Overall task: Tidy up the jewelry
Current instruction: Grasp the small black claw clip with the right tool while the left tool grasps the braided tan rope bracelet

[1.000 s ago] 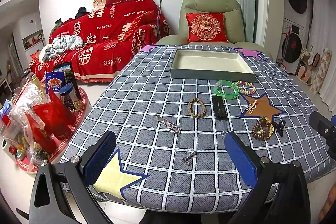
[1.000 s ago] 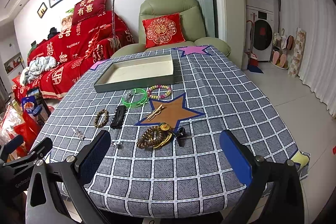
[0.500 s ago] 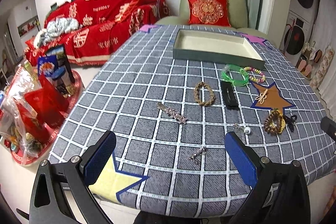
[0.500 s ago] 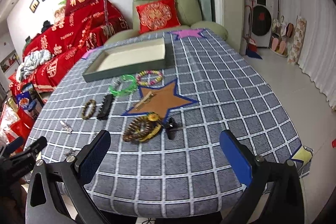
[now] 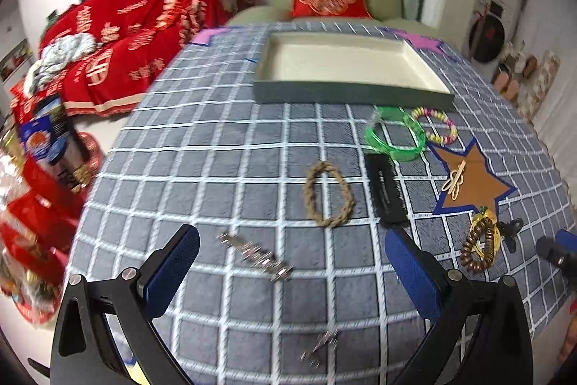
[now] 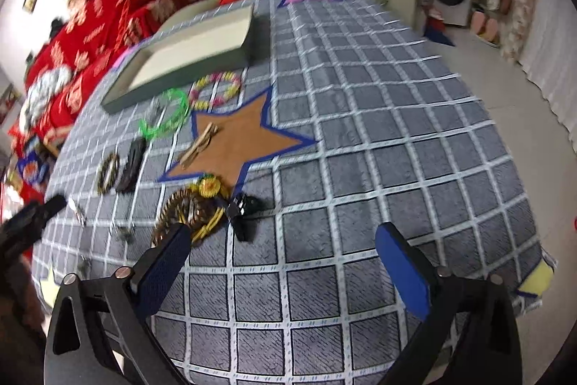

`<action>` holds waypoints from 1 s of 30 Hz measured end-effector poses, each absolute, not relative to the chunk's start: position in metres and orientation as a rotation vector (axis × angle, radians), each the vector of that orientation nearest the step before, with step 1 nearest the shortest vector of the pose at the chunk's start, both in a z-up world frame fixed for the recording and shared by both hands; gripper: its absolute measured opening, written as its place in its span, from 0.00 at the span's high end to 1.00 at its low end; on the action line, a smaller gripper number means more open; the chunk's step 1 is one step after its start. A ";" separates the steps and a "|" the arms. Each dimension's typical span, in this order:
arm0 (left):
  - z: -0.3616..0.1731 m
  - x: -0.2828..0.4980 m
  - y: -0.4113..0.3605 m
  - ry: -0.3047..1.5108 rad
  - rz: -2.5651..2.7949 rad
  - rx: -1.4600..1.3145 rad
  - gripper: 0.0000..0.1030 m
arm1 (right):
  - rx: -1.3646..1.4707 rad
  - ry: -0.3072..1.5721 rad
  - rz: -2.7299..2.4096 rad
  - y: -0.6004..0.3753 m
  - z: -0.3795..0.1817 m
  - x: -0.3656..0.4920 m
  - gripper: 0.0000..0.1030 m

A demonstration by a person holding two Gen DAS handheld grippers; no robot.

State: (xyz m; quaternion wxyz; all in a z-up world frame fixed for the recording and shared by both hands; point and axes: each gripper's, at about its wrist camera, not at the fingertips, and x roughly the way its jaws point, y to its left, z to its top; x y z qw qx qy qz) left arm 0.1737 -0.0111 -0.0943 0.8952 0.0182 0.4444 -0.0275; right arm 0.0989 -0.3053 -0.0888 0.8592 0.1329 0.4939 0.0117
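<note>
Checked cloth covers the table (image 5: 223, 118), with the empty tray (image 5: 346, 92) at its far edge. Both my tongs have dropped closer since a moment ago. My left tongs (image 5: 288, 266) are spread around the silver clip (image 5: 256, 257); my right tongs (image 6: 285, 267) are spread near the bead bracelet (image 6: 191, 211). Nothing is picked up yet.
</note>
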 end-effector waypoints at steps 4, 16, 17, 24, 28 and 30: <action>-0.108 0.199 -0.023 0.974 -0.087 0.061 0.02 | 0.233 1.089 0.086 -0.294 -0.103 0.111 0.23; -0.135 0.232 -0.040 1.051 -0.138 0.081 0.25 | 0.079 1.090 0.149 -0.265 -0.110 0.134 0.59; -0.134 0.232 -0.041 1.048 -0.155 0.074 0.35 | 0.079 1.090 0.152 -0.264 -0.110 0.134 0.64; -0.125 0.223 -0.051 1.015 -0.215 0.071 0.78 | 0.118 1.068 0.148 -0.271 -0.103 0.129 0.76; -0.108 0.216 -0.046 0.982 -0.242 0.025 0.78 | 0.180 1.037 0.168 -0.281 -0.086 0.129 0.76; -0.094 0.216 -0.040 0.962 -0.248 0.005 0.78 | 0.214 1.022 0.188 -0.284 -0.077 0.132 0.76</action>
